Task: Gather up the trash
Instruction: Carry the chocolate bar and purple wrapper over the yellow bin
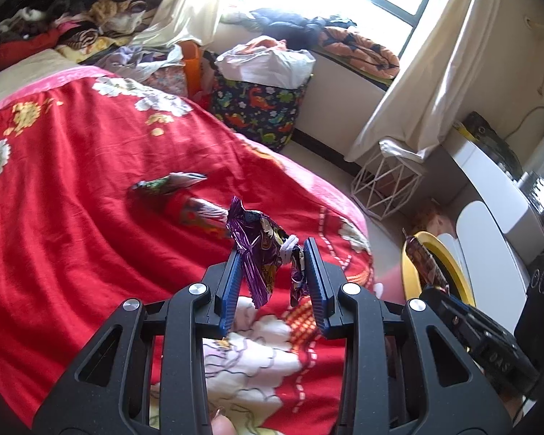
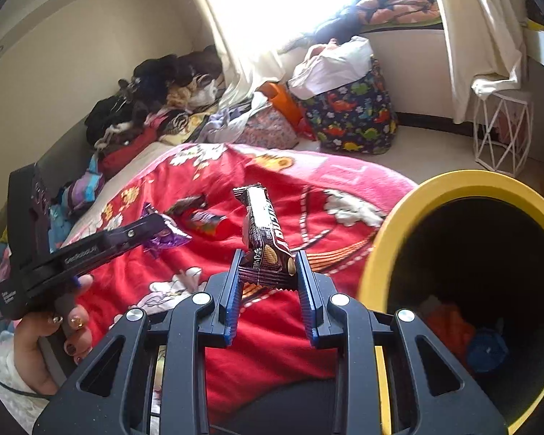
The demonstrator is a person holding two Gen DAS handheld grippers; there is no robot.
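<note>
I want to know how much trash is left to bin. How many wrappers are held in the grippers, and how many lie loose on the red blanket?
Held wrappers: 2 (purple wrapper in left gripper, brown snack bar wrapper in right gripper)
Loose wrappers on red blanket: 2 (green-silver wrapper, colourful wrapper)
Total: 4

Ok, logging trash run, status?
Left gripper shut on purple wrapper. Right gripper shut on brown wrapper. Yellow bin beside it, unobstructed.
</note>
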